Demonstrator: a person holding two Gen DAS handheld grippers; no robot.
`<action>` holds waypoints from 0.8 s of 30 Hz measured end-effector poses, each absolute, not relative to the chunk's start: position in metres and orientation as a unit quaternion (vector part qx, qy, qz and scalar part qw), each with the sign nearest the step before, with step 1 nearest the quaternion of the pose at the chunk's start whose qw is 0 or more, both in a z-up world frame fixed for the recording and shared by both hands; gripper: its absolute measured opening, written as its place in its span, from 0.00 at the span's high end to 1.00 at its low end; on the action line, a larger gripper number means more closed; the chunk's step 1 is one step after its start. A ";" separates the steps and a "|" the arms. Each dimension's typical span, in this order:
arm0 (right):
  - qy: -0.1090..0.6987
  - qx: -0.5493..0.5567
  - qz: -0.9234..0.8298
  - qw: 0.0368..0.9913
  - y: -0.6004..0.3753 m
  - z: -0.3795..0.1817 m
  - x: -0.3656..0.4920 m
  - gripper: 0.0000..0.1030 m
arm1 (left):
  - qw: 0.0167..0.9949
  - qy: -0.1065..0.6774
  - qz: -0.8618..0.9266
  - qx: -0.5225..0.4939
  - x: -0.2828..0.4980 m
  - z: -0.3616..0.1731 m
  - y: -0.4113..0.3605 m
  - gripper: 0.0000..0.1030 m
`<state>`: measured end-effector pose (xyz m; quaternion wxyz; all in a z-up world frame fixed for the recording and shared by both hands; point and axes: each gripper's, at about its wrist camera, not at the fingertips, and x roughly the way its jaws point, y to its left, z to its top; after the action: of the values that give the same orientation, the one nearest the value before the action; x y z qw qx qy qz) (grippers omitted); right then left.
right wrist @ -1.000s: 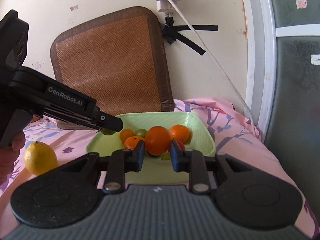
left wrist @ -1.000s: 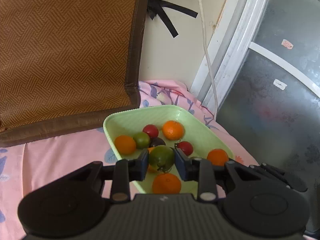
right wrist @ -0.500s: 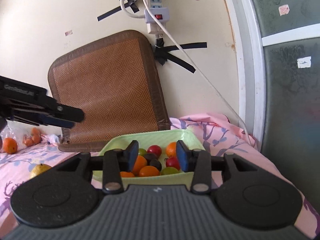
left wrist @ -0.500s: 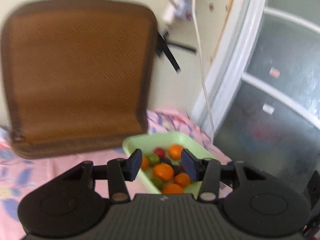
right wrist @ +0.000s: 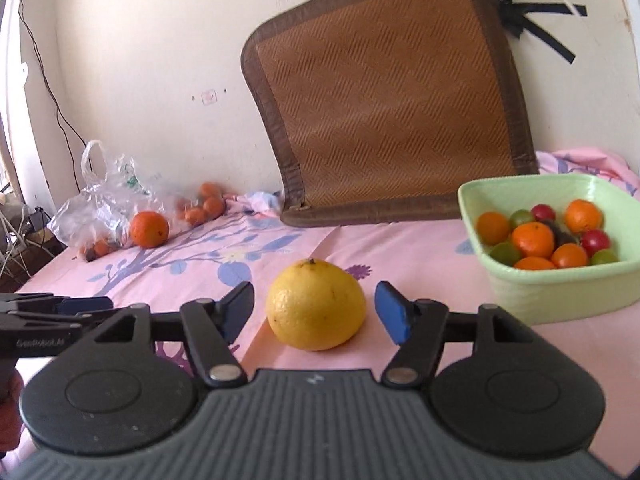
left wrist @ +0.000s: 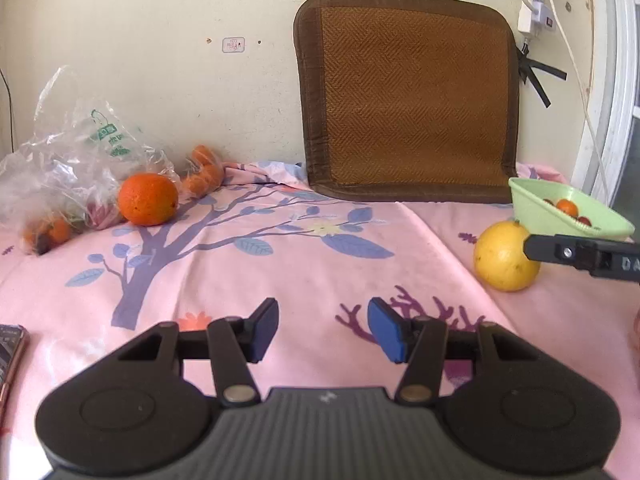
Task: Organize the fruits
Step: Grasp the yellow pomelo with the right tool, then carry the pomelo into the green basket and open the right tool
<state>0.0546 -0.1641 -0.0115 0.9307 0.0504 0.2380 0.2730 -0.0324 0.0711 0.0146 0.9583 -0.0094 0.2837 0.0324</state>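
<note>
Surface: pink floral bedsheet (left wrist: pixel 320 264) against a cream wall, woven brown mat (right wrist: pixel 384 96) leaning upright. Right gripper (right wrist: pixel 314 312) spread wide, flanking a yellow citrus (right wrist: pixel 316 305) without contact. Left gripper (left wrist: pixel 323 330) apart, empty. Green basin (right wrist: pixel 560 292) (holding mixed fruit) sits right; a large orange (left wrist: pixel 147 199) lies beside a plastic bag (left wrist: pixel 68 164).

The pale green fruit tub (right wrist: pixel 560 296) looks like smooth, slightly glossy plastic. The yellow citrus (right wrist: pixel 316 304) has a dimpled, matt skin. The pink floral bedsheet (left wrist: pixel 304 264) is soft matt cloth. The brown mat (left wrist: pixel 408 92) against the far wall is woven with a cloth border. At far left, the bag (left wrist: pixel 68 160) is crinkled clear plastic.
</note>
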 end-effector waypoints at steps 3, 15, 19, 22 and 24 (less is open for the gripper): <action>0.251 0.031 0.259 0.932 -0.150 -0.018 0.059 0.32 | 0.958 0.283 0.046 0.012 -0.036 0.008 0.069 0.51; 0.236 0.014 0.276 0.931 -0.155 -0.010 0.003 0.37 | 0.955 0.293 0.046 0.006 -0.037 0.002 0.070 0.51; 0.215 -0.004 0.324 0.922 -0.156 -0.007 -0.044 0.36 | 0.955 0.294 0.044 0.004 -0.037 0.001 0.070 0.51; 0.207 -0.027 0.345 0.915 -0.152 -0.011 -0.064 0.36 | 0.955 0.292 0.045 0.005 -0.037 0.001 0.069 0.51; 0.218 -0.034 0.351 0.910 -0.148 -0.019 -0.068 0.36 | 0.956 0.291 0.045 0.006 -0.038 0.001 0.069 0.51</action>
<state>-0.0675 -0.1484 -0.0193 0.9099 -0.0341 0.2176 0.3515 -0.0377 0.0688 0.0012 0.9558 0.0062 0.2905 0.0452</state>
